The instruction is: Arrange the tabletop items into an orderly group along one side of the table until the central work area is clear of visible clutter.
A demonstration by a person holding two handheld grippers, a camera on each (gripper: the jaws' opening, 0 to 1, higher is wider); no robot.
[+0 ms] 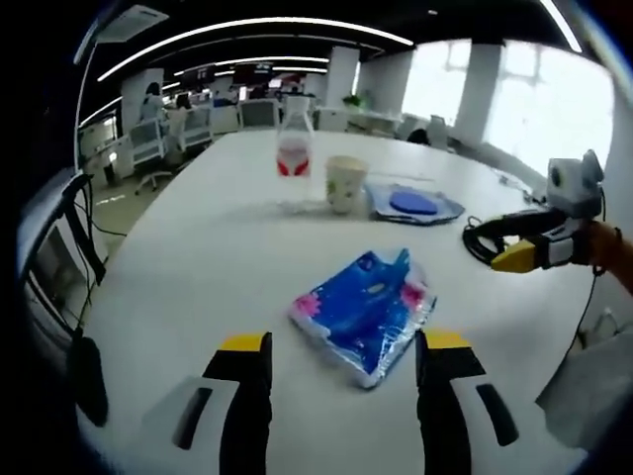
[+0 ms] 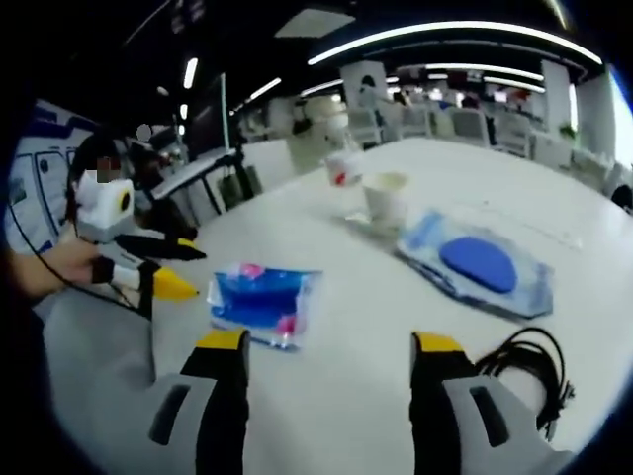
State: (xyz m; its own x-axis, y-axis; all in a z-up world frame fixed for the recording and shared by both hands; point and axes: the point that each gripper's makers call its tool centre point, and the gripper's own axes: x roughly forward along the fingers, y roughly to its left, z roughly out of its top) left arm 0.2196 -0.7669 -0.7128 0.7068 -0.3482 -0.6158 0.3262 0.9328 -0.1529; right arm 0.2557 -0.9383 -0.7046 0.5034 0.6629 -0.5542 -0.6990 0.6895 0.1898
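Left tool jaws wide open, nothing held, aimed at blue pack lying mid-surface. Right tool also open and empty, black cable just beside its right jaw. Bottle, cup and blue pouch sit grouped farther back. Pack looks soft, light, crinkly film (likely slippery), so pinch across a short edge or corner rather than the puffy middle.

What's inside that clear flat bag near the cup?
The clear bag holds one dark blue oval pad, seen through the plastic. Its underside, and anything lying beneath it in the bag, is covered. The cup stands just behind the bag.
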